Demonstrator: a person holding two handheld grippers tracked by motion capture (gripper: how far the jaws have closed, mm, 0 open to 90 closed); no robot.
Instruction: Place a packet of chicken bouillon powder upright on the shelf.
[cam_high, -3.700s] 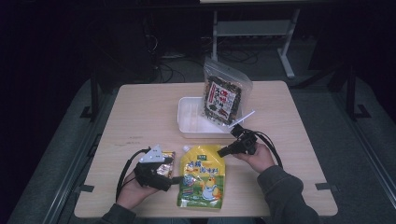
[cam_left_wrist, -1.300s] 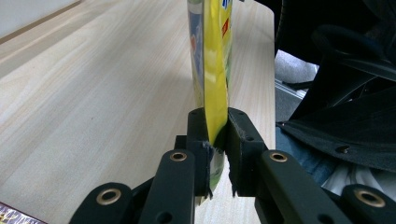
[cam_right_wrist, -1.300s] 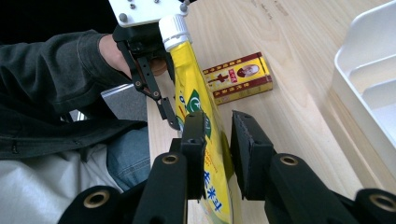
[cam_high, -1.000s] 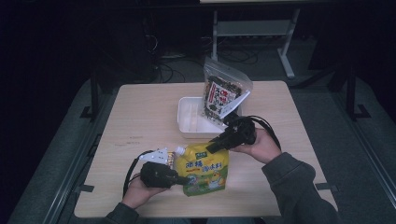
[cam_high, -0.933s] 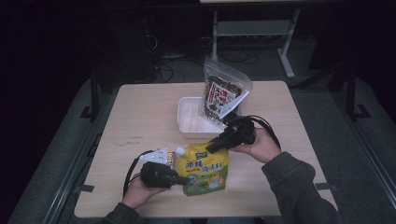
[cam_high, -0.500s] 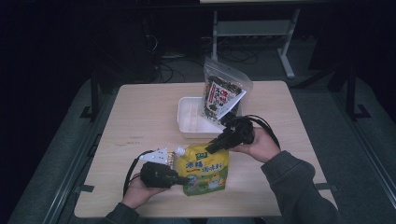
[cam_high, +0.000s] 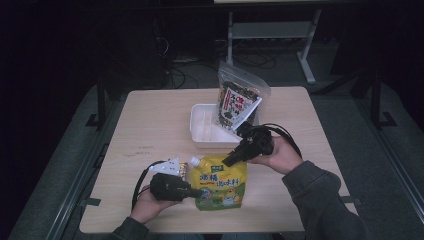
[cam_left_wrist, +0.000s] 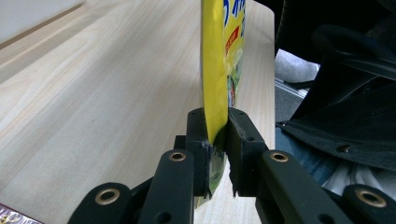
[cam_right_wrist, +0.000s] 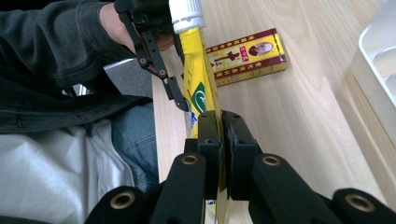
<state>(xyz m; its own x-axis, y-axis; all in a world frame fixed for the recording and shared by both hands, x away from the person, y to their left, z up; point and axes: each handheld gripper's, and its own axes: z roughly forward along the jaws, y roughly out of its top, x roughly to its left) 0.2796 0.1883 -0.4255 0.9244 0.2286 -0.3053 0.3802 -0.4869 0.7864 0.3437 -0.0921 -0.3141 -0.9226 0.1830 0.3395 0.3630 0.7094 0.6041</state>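
A yellow spouted pouch (cam_high: 220, 182) with a white cap (cam_right_wrist: 186, 11) is held over the table's near edge between both grippers. My left gripper (cam_high: 199, 192) is shut on the pouch's left edge; the left gripper view has the film (cam_left_wrist: 215, 70) pinched between the pads, left gripper (cam_left_wrist: 216, 140). My right gripper (cam_high: 227, 161) grips the pouch's upper right edge. Its jaws have just been closing, and in the right gripper view they are shut on the yellow film (cam_right_wrist: 198, 93), right gripper (cam_right_wrist: 220, 135).
A white tray (cam_high: 202, 132) sits at mid table with a clear bag of dark snacks (cam_high: 237, 100) leaning in its right end. A small red and gold box (cam_right_wrist: 245, 56) lies flat on the table beside the left hand. The table's near edge is under the pouch.
Since the earliest frame the right hand has come in to the pouch's upper edge and the left gripper has taken its left side. Over the last second both hands stay still.
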